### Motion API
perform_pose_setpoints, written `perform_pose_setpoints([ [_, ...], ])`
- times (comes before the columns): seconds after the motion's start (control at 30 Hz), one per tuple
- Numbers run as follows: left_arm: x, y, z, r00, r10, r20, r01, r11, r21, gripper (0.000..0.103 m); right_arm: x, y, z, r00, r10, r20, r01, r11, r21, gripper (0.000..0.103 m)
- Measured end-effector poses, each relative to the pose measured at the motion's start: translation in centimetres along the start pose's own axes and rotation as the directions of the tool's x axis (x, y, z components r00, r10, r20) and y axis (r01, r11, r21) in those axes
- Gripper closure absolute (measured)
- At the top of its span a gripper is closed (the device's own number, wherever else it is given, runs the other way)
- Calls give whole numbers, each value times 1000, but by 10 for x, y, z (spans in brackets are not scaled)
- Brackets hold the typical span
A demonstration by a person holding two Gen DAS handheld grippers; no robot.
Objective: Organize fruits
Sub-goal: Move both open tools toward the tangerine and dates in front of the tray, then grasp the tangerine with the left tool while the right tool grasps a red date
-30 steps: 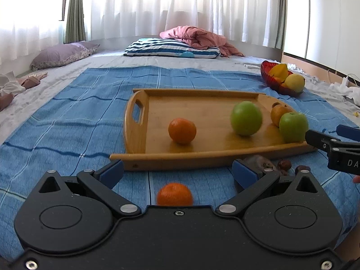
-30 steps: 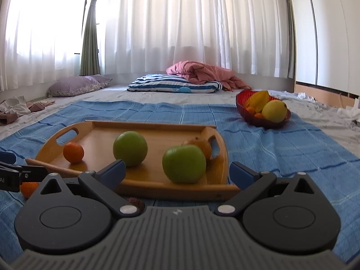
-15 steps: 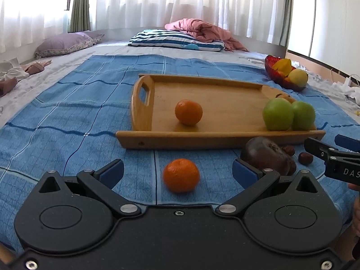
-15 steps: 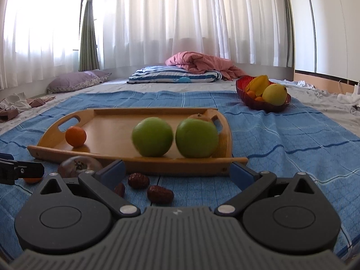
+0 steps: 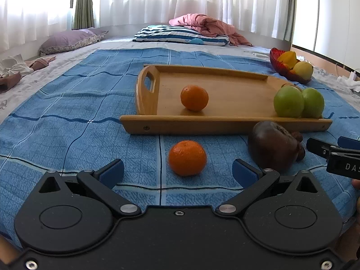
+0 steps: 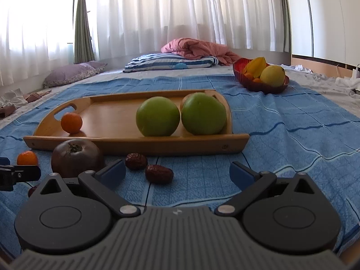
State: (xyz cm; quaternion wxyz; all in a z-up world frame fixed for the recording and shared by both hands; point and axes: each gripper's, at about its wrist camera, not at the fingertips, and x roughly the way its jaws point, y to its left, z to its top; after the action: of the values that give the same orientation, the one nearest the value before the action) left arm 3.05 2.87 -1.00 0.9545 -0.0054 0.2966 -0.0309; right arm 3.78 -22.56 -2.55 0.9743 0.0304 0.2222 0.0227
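- Blue checked blanket point(image 5: 67, 117) covers a low bed; white curtains behind it. All positions below are given relative to the wooden tray point(image 5: 225, 123).
- On the tray: one mandarin point(image 5: 194, 97) left of centre; two green apples point(image 6: 158, 116) point(image 6: 203, 113) side by side, touching, at the right end. An orange fruit sits behind the apples, mostly hidden.
- Off the tray, on the blanket just before its front edge: a second mandarin point(image 5: 187, 158), a dark brown-purple fruit point(image 6: 76, 157) with a dry calyx, and two red dates point(image 6: 136, 160) point(image 6: 159, 173).
- Left gripper point(image 5: 177, 172): jaws apart, empty, the loose mandarin lying just ahead of the gap.
- Right gripper point(image 6: 177, 172): jaws apart, empty, nearest date just ahead, left of centre.
- Beyond the tray's right end: red bowl point(image 6: 247, 83) holding yellow fruit.
- Far side: striped pillow point(image 5: 180, 34), pink quilt point(image 5: 207, 25), purple pillow point(image 5: 69, 40).
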Motion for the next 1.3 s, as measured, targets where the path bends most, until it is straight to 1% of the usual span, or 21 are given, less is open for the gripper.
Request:
perform_pose_setpoints([
  [0.13,0,-1,-4,1000,18,22,-17,1000,-4,0,0,2,-2,1000,-3,-4,3,1000,-13,0],
  [0.27,2,0,-6,999,27,22,-27,999,-21,0,3,5,-3,1000,-11,-16,10,999,-42,0],
  [0.37,0,-1,-8,999,30,28,-30,1000,-8,0,4,7,-4,1000,-16,-16,15,998,-59,0],
  [0.47,0,-2,-9,999,31,27,-31,1000,5,0,4,6,-5,1000,-11,-21,10,999,-47,0],
  [0.57,0,-3,-10,999,31,27,-31,999,10,3,5,4,-4,1000,-5,-25,4,999,-36,0],
  [0.63,-2,-2,-10,999,35,33,-35,999,0,8,5,5,-4,1000,-3,-27,1,999,-40,0],
  [0.7,-3,0,-9,998,48,44,-47,999,-14,15,5,5,-4,1000,7,-29,-9,999,-41,1],
  [0.73,-4,1,-8,997,52,48,-51,998,-23,17,5,5,-4,1000,10,-28,-11,999,-37,3],
  [0.77,-4,2,-8,997,52,48,-51,998,-30,20,5,5,-4,999,13,-29,-14,999,-32,7],
  [0.8,-5,4,-7,998,51,47,-49,998,-37,24,5,5,-4,999,16,-32,-16,1000,-27,8],
  [0.87,-5,5,-5,998,49,48,-47,998,-44,27,5,6,-5,999,21,-32,-22,1000,-21,15],
  [1.03,-4,4,-2,998,36,48,-34,999,-41,33,2,11,-4,999,46,-29,-47,998,-37,27],
  [1.13,-2,1,-1,999,22,44,-20,999,-40,42,1,14,-4,998,60,-31,-61,997,-40,35],
  [1.17,-2,0,-1,999,17,42,-15,999,-40,46,1,15,-4,997,63,-32,-64,997,-40,38],
  [1.3,0,-3,0,1000,3,30,-2,999,-43,59,1,16,-2,997,74,-37,-75,997,-35,44],
])
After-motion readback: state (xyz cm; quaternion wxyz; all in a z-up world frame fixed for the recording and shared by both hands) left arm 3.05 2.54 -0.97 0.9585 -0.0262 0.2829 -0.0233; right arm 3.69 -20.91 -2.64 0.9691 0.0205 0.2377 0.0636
